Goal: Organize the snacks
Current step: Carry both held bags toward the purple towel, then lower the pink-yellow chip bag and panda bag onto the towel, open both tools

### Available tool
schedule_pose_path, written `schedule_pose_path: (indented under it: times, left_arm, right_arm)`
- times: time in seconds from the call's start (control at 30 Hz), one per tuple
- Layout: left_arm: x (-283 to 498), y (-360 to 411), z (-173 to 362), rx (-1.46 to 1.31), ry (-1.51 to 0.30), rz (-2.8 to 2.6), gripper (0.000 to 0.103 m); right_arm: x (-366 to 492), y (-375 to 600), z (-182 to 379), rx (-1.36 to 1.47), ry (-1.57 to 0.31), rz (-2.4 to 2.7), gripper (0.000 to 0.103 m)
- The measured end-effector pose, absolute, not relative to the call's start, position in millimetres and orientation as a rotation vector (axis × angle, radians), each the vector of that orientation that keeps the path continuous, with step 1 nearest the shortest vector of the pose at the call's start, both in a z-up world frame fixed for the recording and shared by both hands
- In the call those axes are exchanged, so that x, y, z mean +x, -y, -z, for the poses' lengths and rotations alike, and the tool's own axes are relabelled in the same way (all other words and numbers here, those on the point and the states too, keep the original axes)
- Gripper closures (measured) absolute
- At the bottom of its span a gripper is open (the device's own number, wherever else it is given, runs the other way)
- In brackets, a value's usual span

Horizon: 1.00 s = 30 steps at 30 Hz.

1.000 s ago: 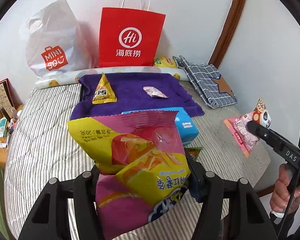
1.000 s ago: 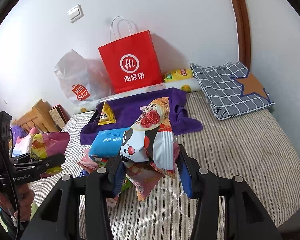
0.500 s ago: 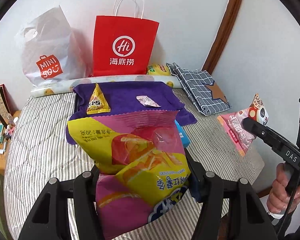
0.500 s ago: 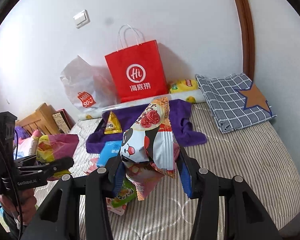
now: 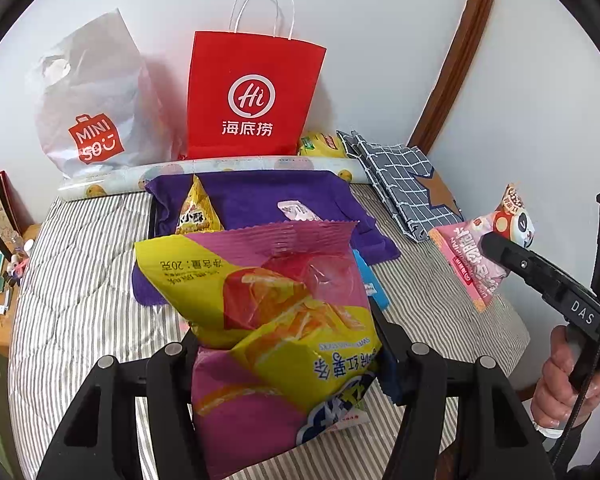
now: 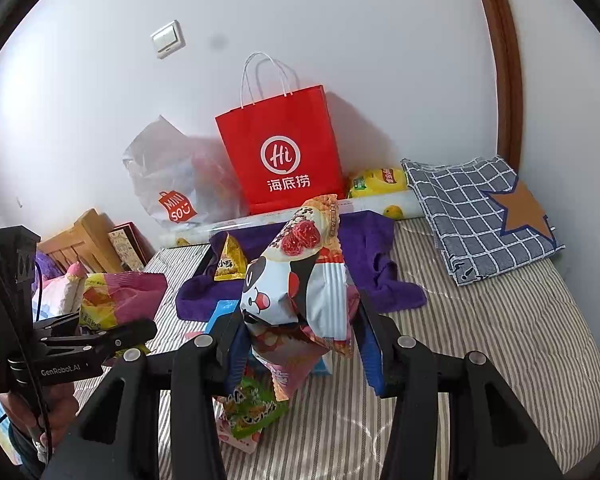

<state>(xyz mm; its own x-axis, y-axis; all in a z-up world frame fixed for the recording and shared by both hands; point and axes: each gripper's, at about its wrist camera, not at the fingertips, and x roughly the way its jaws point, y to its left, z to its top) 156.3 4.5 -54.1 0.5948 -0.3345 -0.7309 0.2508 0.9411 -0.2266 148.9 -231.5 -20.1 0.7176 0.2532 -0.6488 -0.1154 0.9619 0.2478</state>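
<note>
My left gripper [image 5: 288,344] is shut on a big yellow and pink snack bag [image 5: 268,304], held above the striped bed [image 5: 80,292]. My right gripper [image 6: 300,320] is shut on a panda-print snack packet [image 6: 296,280] and a pink packet [image 6: 288,372] under it, also lifted off the bed. In the left wrist view the right gripper [image 5: 496,248] shows at the right edge with those packets [image 5: 472,264]. In the right wrist view the left gripper [image 6: 140,328] appears at the left with its bag [image 6: 116,296]. A red paper bag [image 5: 252,96] stands upright against the wall.
A white plastic shopping bag [image 5: 88,96] leans left of the red one. A purple towel [image 5: 256,196] bears a yellow triangular snack [image 5: 198,212] and a small pink packet [image 5: 296,212]. A blue pack [image 6: 220,312], green snack [image 6: 252,408], checked cloth [image 6: 480,208] and yellow bag [image 6: 376,182] lie about.
The right gripper has lifted its packets higher off the bed, uncovering the green snack beneath. Both views have drawn a little nearer the red bag. Both grips are unchanged.
</note>
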Motion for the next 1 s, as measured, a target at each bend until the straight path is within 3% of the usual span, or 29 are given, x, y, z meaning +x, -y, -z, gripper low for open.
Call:
schedule_pose_path:
  times: [1.0]
  left_arm:
    - [264.8, -32.5, 83.9, -0.114, -0.909, 0.287, 0.042]
  right_arm:
    - [271.5, 227.0, 51.2, 0.21, -0.777, -0.199, 0.056]
